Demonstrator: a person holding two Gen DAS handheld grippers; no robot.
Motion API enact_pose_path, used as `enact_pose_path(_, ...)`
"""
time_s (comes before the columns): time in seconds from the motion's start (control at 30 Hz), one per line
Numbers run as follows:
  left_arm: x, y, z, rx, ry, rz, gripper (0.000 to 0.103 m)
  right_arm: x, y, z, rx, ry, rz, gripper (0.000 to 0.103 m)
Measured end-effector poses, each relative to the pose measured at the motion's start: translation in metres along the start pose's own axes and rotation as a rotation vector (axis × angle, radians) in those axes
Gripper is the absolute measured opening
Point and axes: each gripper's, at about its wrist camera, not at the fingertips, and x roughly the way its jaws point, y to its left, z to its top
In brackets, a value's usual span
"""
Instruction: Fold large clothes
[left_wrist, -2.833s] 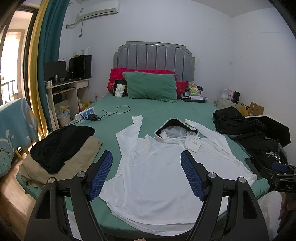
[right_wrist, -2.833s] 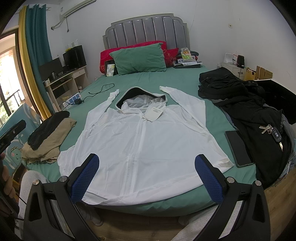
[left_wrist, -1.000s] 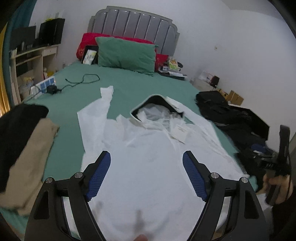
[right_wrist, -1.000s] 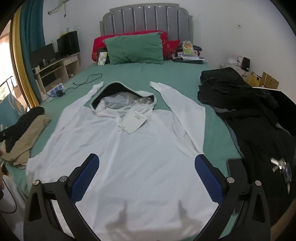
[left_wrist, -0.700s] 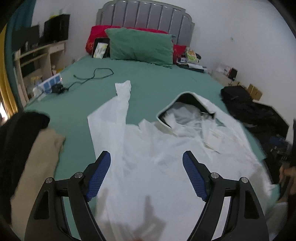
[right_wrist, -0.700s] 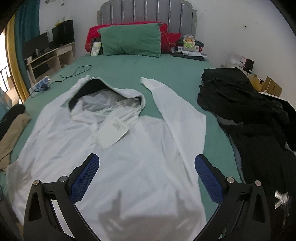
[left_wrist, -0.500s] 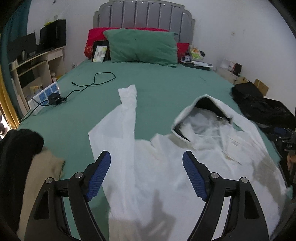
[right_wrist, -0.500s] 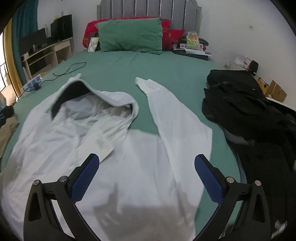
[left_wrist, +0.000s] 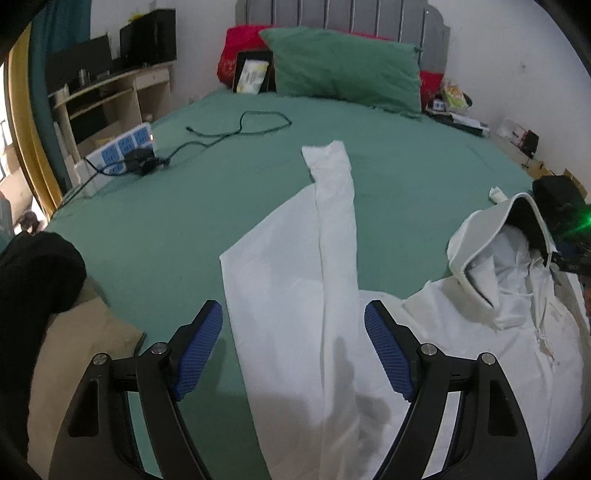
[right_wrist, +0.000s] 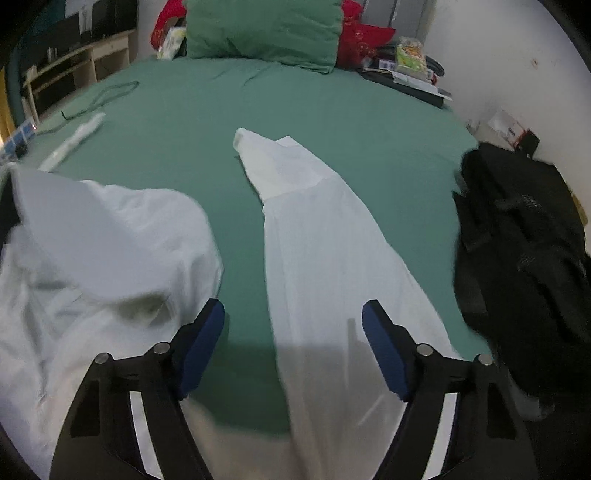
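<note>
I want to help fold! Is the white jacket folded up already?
Not yet. The white jacket lies spread on the bed, both sleeves stretched out flat.

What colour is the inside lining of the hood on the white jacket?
Black, inside a white hood; the hood lining shows best in the left wrist view.

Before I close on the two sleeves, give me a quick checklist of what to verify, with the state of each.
1. Left hand-held gripper open, nothing in it: ok.
2. Right hand-held gripper open, nothing in it: ok.
3. Left sleeve lies flat, in line between the left fingers: ok.
4. Right sleeve lies flat, in line between the right fingers: ok.
5. Hood flat: not ok, it stands up in a bunch.
6. Black clothes apart from the right sleeve: ok further up; cannot tell near the right hand-held gripper, where that finger hides the gap.
</note>
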Motion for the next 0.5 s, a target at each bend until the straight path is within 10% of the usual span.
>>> enact_pose_path(0.2,0.0,0.004,0.002,0.004,-0.012,0.02,0.083,0.031,-0.018,0.011,0.087,-0.001,0.072,0.05)
enact_pose_path(0.3,-0.001,0.002,0.002,0.019,-0.01,0.029,0.083,0.026,-0.019,0.011,0.064,-0.014,0.059,0.002)
enact_pose_path(0.5,-0.019,0.001,0.004,-0.006,-0.031,0.017,0.083,-0.015,-0.031,0.004,0.099,-0.061,0.035,0.002)
